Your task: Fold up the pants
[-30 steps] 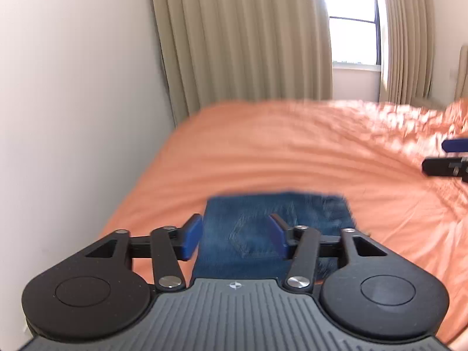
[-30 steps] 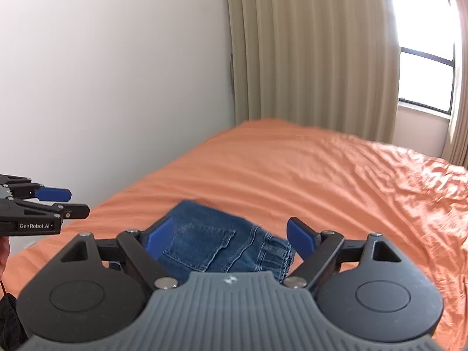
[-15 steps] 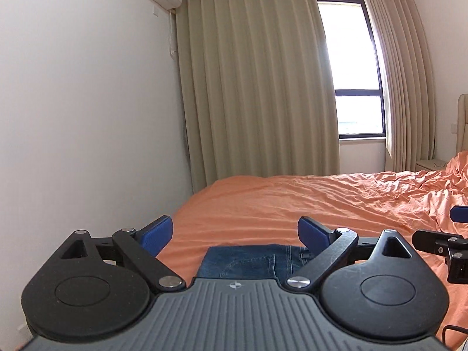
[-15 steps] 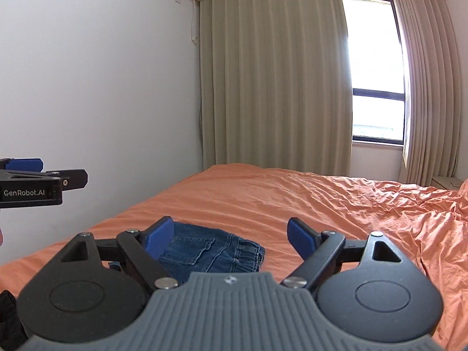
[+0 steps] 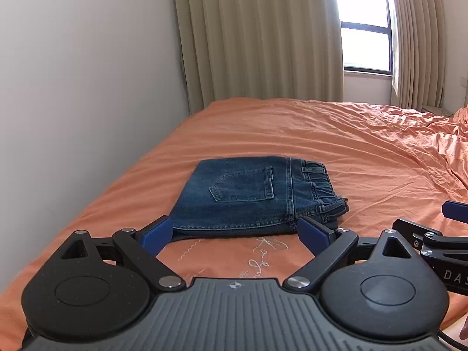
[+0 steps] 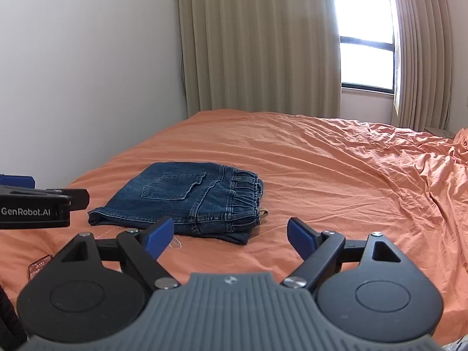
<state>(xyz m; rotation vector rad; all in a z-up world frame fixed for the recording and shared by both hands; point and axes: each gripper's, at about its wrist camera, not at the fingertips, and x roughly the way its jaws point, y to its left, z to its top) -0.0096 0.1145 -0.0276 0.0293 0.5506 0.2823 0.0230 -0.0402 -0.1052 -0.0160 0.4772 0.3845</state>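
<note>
While both grippers hung back near the foot of the bed, the folded dark blue denim pants (image 5: 251, 196) lay flat on the orange bedsheet (image 5: 336, 152), back pocket up, elastic waistband bunched at the right end. They sat on the left part of the bed, close to the plain white wall (image 5: 82, 87).

The left gripper (image 5: 234, 234) had its blue-padded jaws spread wide with nothing between them, tips just short of the near edge of the denim. The right gripper (image 6: 231, 234) was spread wide and empty too, off the pants' near right corner.

Room-wise: the sheet was smooth around the pants but pretty rumpled over on the right. Long beige pleated curtains (image 6: 260, 44) hung behind the bed, with a bright dark-framed window (image 6: 365, 58) showing in the gap. Some light embroidered stitching (image 5: 263, 251) showed on the sheet right below the pants.
</note>
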